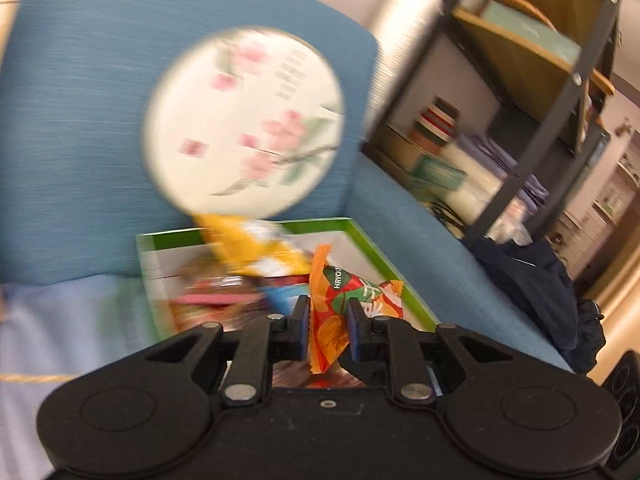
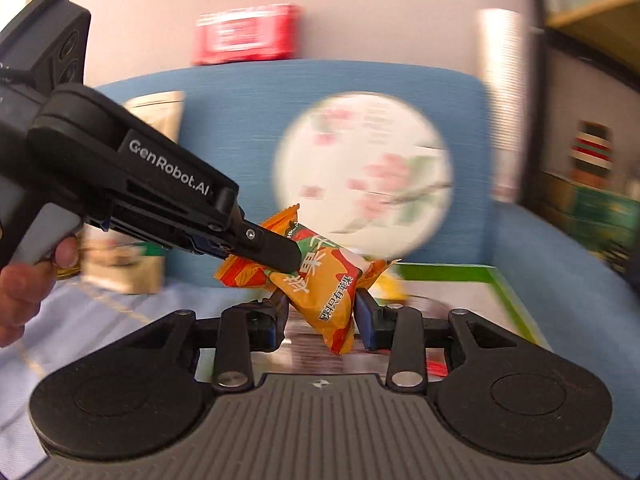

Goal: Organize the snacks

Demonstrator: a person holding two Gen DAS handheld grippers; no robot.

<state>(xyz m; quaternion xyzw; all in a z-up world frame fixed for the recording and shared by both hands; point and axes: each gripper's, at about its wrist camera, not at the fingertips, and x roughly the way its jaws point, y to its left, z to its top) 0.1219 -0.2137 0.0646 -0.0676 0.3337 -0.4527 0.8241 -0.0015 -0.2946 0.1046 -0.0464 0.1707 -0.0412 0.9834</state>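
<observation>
My left gripper (image 1: 328, 328) is shut on an orange and green snack packet (image 1: 340, 312), held above a green-rimmed box (image 1: 384, 256) with several snacks in it. A yellow packet (image 1: 252, 248) lies at the box's far side. In the right wrist view my right gripper (image 2: 322, 312) is shut on the lower end of the same orange packet (image 2: 324, 284). The left gripper (image 2: 280, 252) comes in from the left and pinches the packet's upper end. The green-rimmed box (image 2: 492, 276) lies behind and to the right.
A blue sofa (image 1: 72, 120) holds a round floral fan (image 1: 244, 120) against its back. A metal shelf (image 1: 540, 80) with boxes stands to the right. Dark clothing (image 1: 536, 284) lies on the sofa arm. A red pack (image 2: 248, 36) sits on the sofa top.
</observation>
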